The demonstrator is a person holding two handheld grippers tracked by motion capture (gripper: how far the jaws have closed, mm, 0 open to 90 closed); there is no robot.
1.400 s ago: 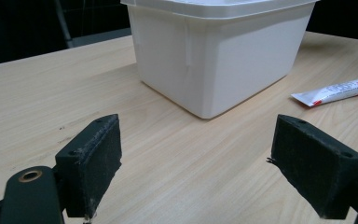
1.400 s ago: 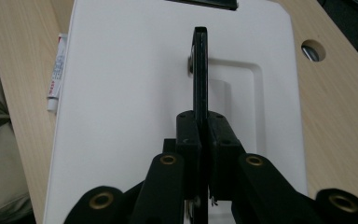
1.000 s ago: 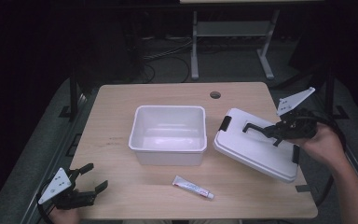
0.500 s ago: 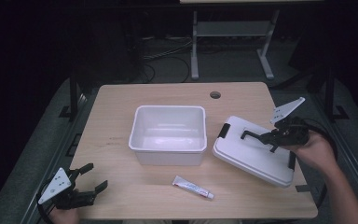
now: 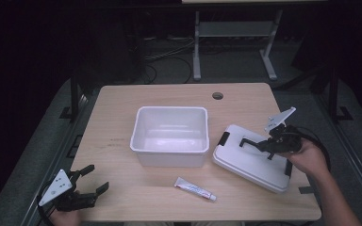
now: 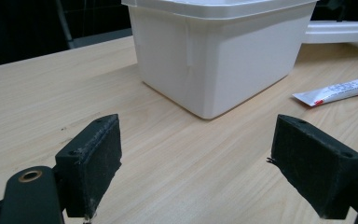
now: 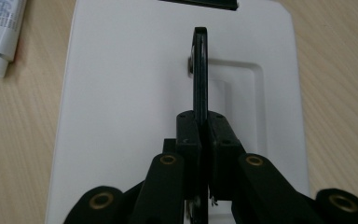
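The white lid [image 5: 254,160] lies on the right part of the desk [image 5: 122,117], just beside the open white box [image 5: 169,134], and its thin black handle [image 7: 200,65] stands upright in the middle of it. The right gripper [image 5: 269,145] has its fingers [image 7: 189,135] pressed together on this handle, pinching it by the near end only. Because the grip is on a narrow strip and not at its middle, I think the lid can swing or tilt when it is lifted, and a corner may knock the rim of the box. The handle can also slip out of the fingers, so the lid drops back on the desk. The small tube [image 5: 195,189] lies in front of the box, near the lid's edge, so a sliding lid may push it. The left gripper [image 5: 86,184] rests at the front left corner, fingers [image 6: 93,158] spread wide and holding nothing, well apart from the lid, so it cannot steady it.
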